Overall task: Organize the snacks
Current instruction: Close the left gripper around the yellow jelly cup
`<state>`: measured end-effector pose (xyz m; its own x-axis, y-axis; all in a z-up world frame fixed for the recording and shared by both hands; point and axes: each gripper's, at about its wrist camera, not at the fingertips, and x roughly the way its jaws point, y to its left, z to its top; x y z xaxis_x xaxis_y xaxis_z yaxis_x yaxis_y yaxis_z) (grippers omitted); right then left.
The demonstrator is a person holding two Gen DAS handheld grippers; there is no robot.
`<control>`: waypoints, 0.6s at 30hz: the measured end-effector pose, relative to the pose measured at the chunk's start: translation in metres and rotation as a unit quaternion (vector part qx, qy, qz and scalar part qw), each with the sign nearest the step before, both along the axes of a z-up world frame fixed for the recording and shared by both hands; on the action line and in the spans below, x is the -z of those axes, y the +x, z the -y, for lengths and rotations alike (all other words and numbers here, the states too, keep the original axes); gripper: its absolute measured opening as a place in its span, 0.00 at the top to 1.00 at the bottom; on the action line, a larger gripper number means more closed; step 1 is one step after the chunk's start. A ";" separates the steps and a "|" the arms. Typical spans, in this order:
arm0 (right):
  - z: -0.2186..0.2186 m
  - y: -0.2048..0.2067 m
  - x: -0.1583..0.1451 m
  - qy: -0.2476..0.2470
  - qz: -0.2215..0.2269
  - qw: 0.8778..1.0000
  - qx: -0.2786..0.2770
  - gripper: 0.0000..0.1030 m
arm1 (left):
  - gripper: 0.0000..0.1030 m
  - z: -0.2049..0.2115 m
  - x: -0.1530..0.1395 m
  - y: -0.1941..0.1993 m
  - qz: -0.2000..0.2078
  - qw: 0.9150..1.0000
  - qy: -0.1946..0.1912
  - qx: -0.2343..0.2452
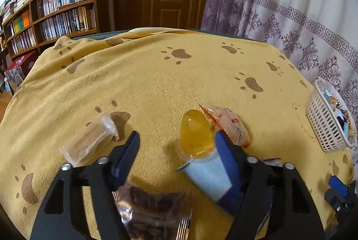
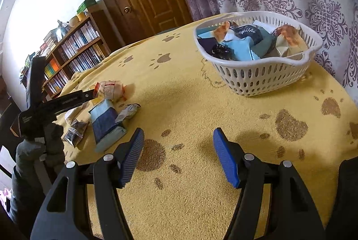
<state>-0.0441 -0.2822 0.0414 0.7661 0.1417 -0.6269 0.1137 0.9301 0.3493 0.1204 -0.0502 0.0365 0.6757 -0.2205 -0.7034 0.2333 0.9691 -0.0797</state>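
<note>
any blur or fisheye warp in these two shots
Left wrist view: the clear packet nearest the lens, under the left tool, is blurred; the bookshelf and door bow from fisheye warp. Right wrist view: sharp overall, the basket is crisp, soft shadows lie ahead of the right tool, and dark corners frame both.

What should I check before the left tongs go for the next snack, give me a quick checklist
1. Left tongs open: ok, nothing clamped.
2. Target within the fingers: not ok, the orange jelly cup sits near the right finger, off centre.
3. Blue snack packet clear of the grasp: not ok, it touches that finger.
4. White basket has room: ok, snacks lie below the rim.
5. Right tongs out of the way: ok, open over bare blanket.
</note>
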 end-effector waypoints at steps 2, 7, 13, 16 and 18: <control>0.000 0.000 0.000 -0.001 0.000 1.000 -0.001 0.36 | 0.40 0.004 0.002 0.007 -0.006 1.000 -0.004 0.004; -0.002 0.002 0.001 -0.003 -0.003 1.000 -0.003 0.36 | 0.47 0.011 0.003 0.015 -0.012 1.000 -0.009 0.018; -0.005 0.004 0.002 -0.010 -0.007 1.000 -0.006 0.36 | 0.50 0.014 0.013 0.023 -0.024 0.999 -0.018 0.022; -0.006 0.005 0.003 -0.011 -0.010 1.000 -0.006 0.36 | 0.63 0.014 0.013 0.021 -0.024 0.999 -0.029 0.035; -0.007 0.007 0.003 -0.014 -0.012 1.000 -0.006 0.36 | 0.66 0.015 0.012 0.019 -0.020 0.999 -0.030 0.038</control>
